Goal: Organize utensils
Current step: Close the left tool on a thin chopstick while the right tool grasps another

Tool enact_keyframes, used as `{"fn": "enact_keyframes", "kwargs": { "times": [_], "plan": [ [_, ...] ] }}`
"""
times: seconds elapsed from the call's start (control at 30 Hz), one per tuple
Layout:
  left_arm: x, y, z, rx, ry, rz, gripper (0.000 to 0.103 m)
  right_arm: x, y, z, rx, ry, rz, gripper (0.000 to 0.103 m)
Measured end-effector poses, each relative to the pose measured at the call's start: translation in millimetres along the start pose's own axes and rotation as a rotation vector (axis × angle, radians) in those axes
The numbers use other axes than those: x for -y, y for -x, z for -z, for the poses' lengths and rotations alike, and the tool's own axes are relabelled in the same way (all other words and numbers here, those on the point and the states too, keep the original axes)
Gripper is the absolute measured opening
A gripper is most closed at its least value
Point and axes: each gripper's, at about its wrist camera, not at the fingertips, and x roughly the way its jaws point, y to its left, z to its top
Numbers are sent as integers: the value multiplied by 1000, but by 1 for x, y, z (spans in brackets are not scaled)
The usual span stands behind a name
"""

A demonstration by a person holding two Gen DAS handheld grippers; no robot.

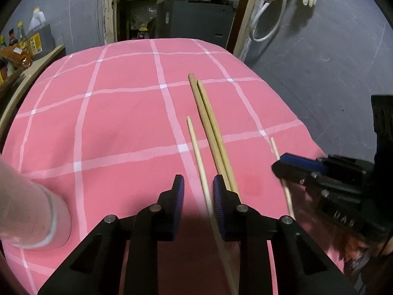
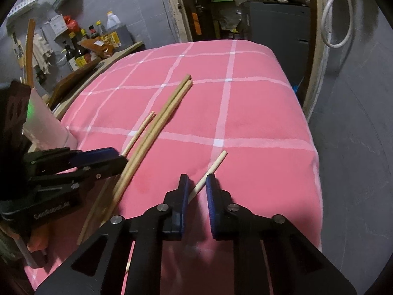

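The left claw [image 1: 196, 184] has its blue pads [image 1: 180, 186] apart, with a pale thin chopstick [image 1: 196, 147] running up between them, close against the right pad; whether that pad touches it cannot be told. Just right of that pad lie two darker, thicker chopsticks [image 1: 208, 123] side by side, touching along their length, on the pink checked cloth [image 1: 110, 123] that covers the bench. The right claw [image 2: 196, 184] also has its pads parted, and a second pale chopstick [image 2: 211, 169] lies between them, its far end pointing up and to the right; the gap on both sides is visible, so the pads do not press on it. In the left wrist view the right claw [image 1: 294, 167] sits over this stick near the cloth's right edge. A white cup [image 1: 36, 221] stands at the bench's left side, and bottles [image 2: 78, 49] crowd a shelf beyond.
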Motion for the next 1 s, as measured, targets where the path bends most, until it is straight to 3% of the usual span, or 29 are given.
{"fn": "enact_keyframes", "kwargs": {
  "times": [0.33, 0.67, 0.87, 1.0],
  "plan": [
    [-7, -3, -11, -35, 49, 20, 5, -1, -5, -8, -61, 7, 6, 13],
    [-24, 19, 11, -49, 84, 50, 3, -13, -3, -2, -32, -8, 37, 10],
    [-23, 22, 12, -51, 77, 50, 3, -15, -8, -11, -102, -12, 57, 11],
    [-20, 21, 12, -40, 79, 48, 3, -25, -13, -17, -142, -3, 130, 12]
  ]
}}
